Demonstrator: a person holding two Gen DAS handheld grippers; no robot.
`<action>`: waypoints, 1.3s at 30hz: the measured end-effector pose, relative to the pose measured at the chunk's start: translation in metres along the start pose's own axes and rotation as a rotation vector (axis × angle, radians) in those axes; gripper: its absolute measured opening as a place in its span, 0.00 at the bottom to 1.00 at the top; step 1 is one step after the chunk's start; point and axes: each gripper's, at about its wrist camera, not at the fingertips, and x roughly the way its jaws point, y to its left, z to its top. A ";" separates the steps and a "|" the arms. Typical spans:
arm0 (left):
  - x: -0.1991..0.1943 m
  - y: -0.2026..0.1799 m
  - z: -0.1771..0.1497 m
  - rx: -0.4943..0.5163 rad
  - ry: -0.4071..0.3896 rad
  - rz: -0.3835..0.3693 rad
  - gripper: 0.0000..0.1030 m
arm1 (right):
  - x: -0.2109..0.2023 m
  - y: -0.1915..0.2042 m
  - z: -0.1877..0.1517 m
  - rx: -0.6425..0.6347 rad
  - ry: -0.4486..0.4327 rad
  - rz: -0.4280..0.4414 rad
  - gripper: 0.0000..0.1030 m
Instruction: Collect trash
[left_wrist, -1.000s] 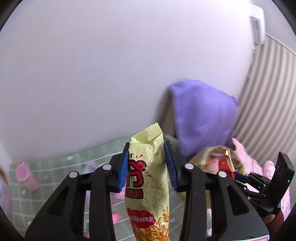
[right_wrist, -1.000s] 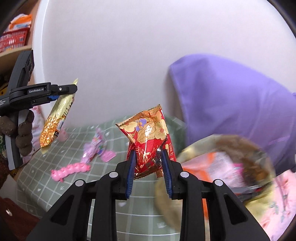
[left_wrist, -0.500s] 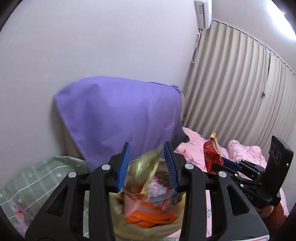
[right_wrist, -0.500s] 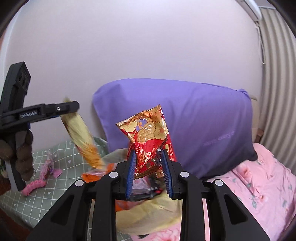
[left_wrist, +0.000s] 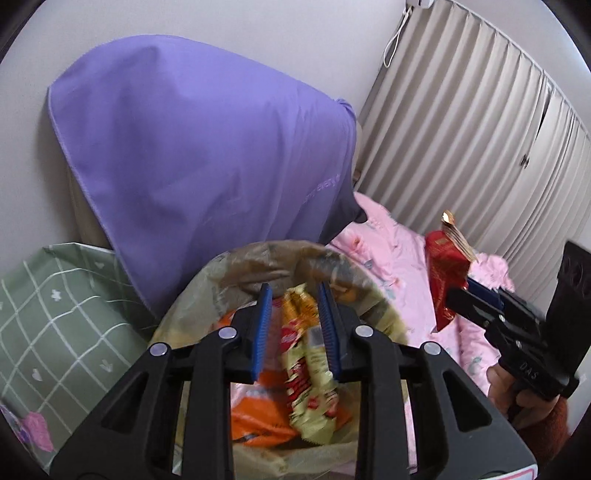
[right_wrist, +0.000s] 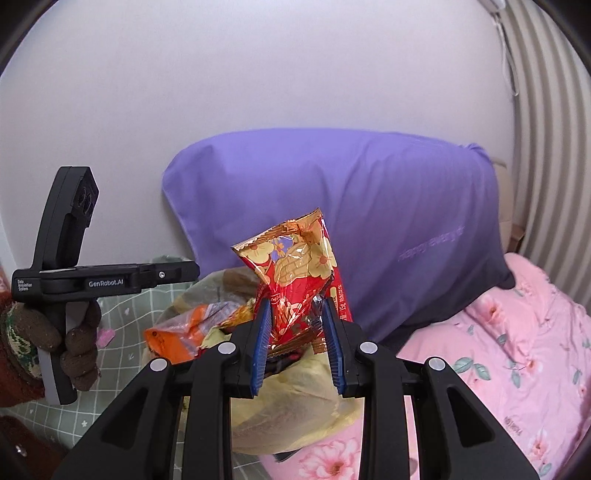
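Wrappers are light and crinkly. Right gripper (right_wrist: 297, 341) pinches the red wrapper (right_wrist: 301, 284) low down; left gripper (left_wrist: 295, 330) has just been closing, with the yellow wrapper (left_wrist: 308, 384) loose between its jaws over the trash bag (left_wrist: 236, 266).

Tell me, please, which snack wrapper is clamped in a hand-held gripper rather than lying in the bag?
The red foil wrapper with gold flowers, pinched in the right hand-held gripper; the yellow wrapper and orange one lie in the translucent bag.

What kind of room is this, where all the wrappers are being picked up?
Most likely a bedroom. A big purple pillow leans against the wall, pink floral bedding lies beside it, and pleated curtains hang at one side. A thin yellowish trash bag sits open on the bed.
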 end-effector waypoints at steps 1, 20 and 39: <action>-0.003 0.002 -0.004 0.006 -0.003 0.028 0.24 | 0.005 0.003 -0.001 -0.002 0.015 0.016 0.27; -0.063 0.035 -0.033 -0.064 -0.028 0.247 0.42 | 0.102 0.054 -0.022 -0.124 0.320 0.097 0.29; -0.119 0.089 -0.106 -0.266 -0.009 0.421 0.51 | 0.039 0.055 -0.005 -0.047 0.109 0.153 0.48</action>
